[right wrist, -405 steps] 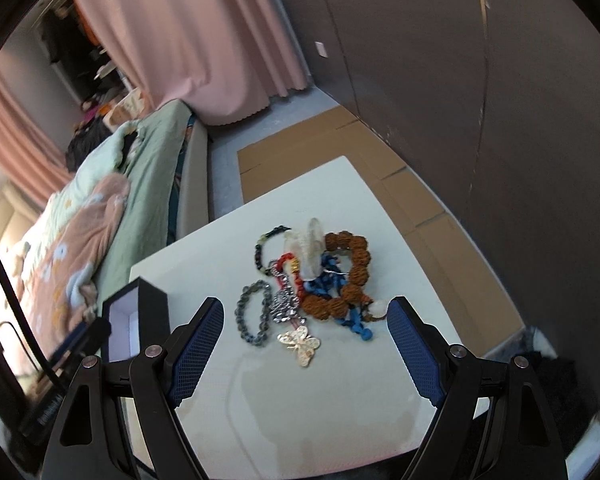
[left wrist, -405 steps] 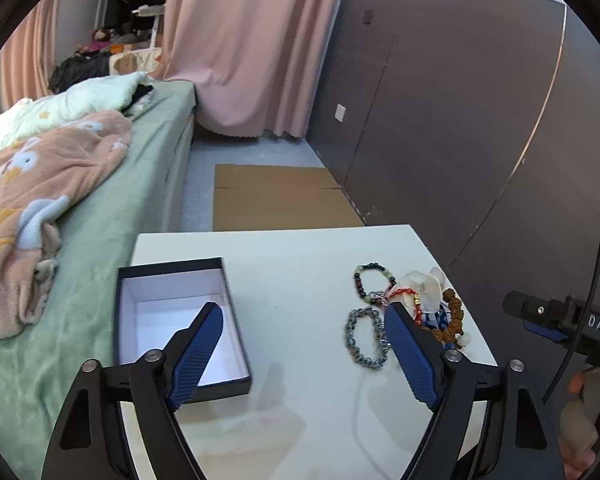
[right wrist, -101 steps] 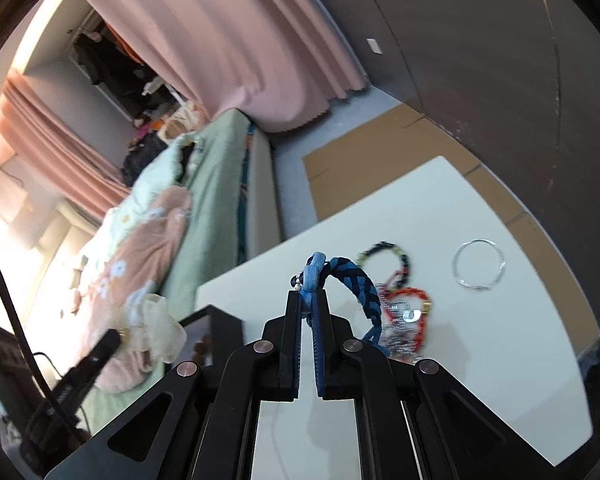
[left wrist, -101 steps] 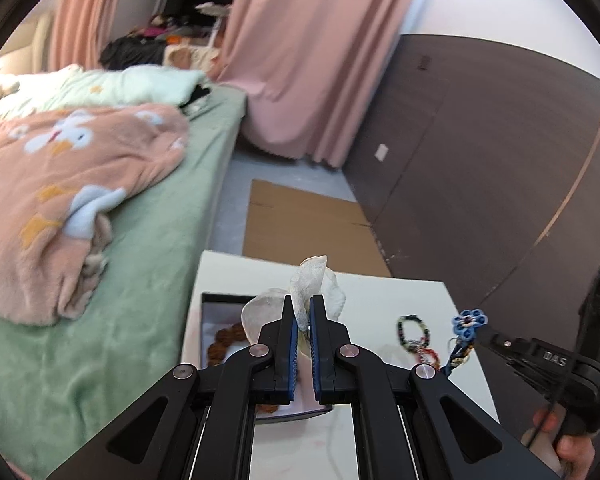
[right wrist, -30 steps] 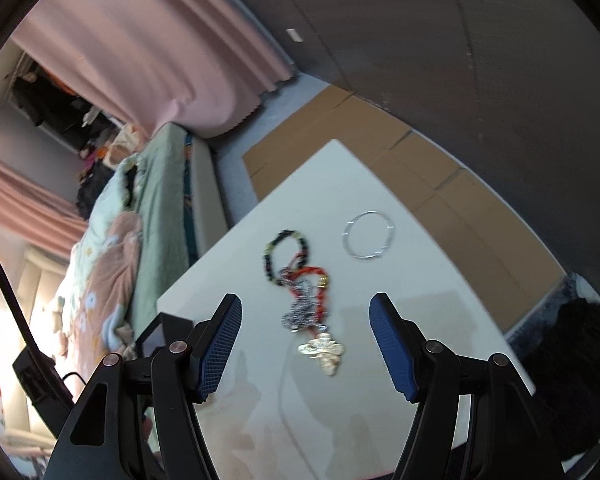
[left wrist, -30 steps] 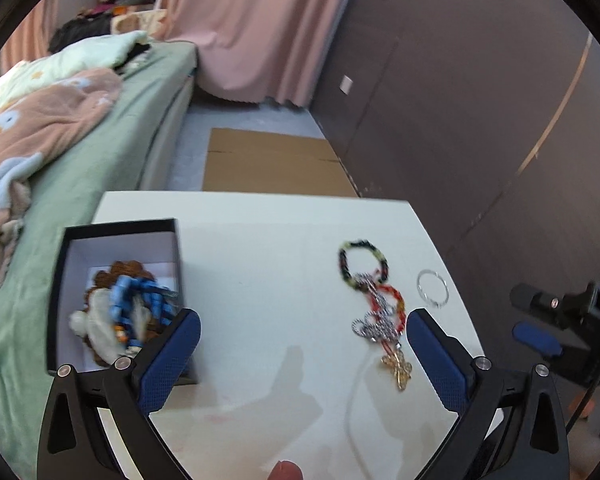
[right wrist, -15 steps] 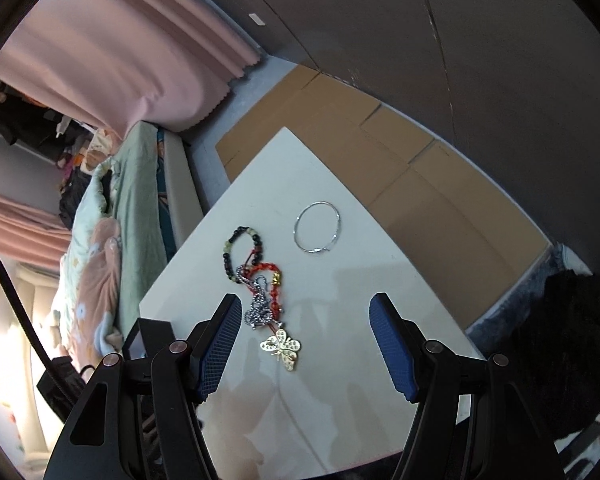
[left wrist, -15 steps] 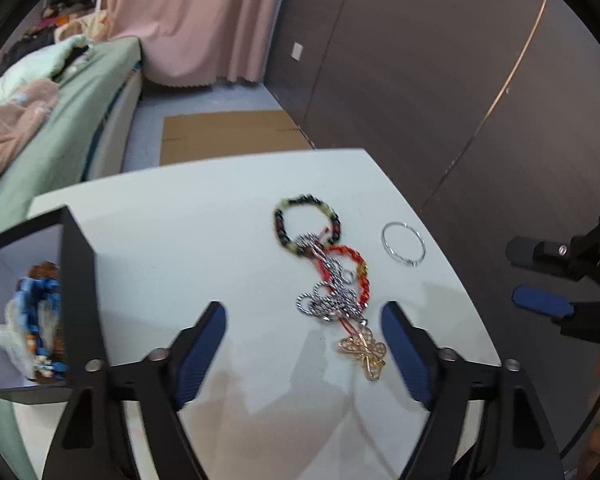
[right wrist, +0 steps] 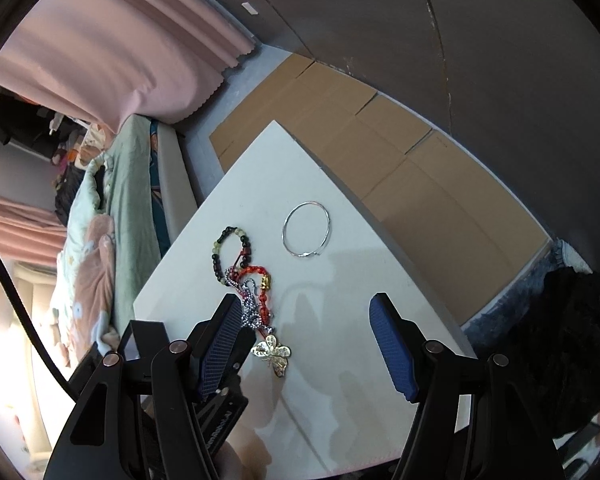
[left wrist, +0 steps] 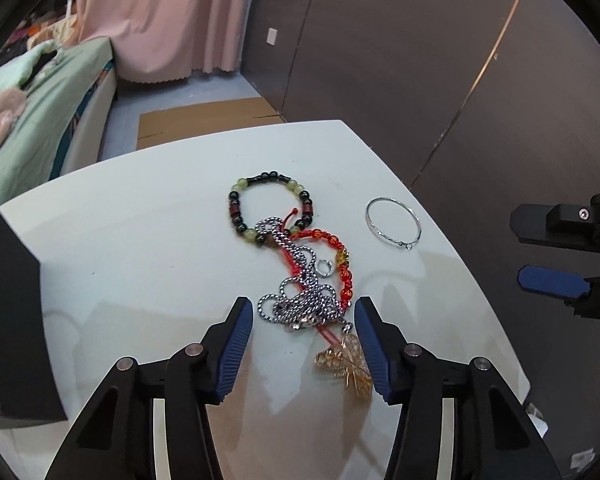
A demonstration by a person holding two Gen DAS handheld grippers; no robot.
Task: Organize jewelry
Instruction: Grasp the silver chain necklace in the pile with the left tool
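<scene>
On the white table [left wrist: 140, 248] lies a tangle of jewelry: a silver chain [left wrist: 300, 304], a gold butterfly pendant [left wrist: 346, 364], a red beaded bracelet [left wrist: 342, 258] and a dark bead bracelet [left wrist: 270, 178]. A thin silver bangle [left wrist: 394, 224] lies apart to the right. My left gripper [left wrist: 304, 332] hangs low over the chain; its jaws are closing on either side of the chain, and the pads are not seen touching it. My right gripper [right wrist: 306, 344] is open above bare table, just right of the pendant [right wrist: 274, 354], with the bangle [right wrist: 306, 234] farther off.
A black box [left wrist: 16, 320] with jewelry inside stands at the table's left edge. The right gripper's finger [left wrist: 552, 280] hovers off the table's right side. A bed [left wrist: 40, 92], a pink curtain [left wrist: 160, 20], dark wall panels and cardboard [right wrist: 380, 140] on the floor surround the table.
My left gripper has come down and forward over the jewelry tangle, and its jaws have narrowed a lot. The box has slid to the left edge of its view. The right gripper dropped slightly.
</scene>
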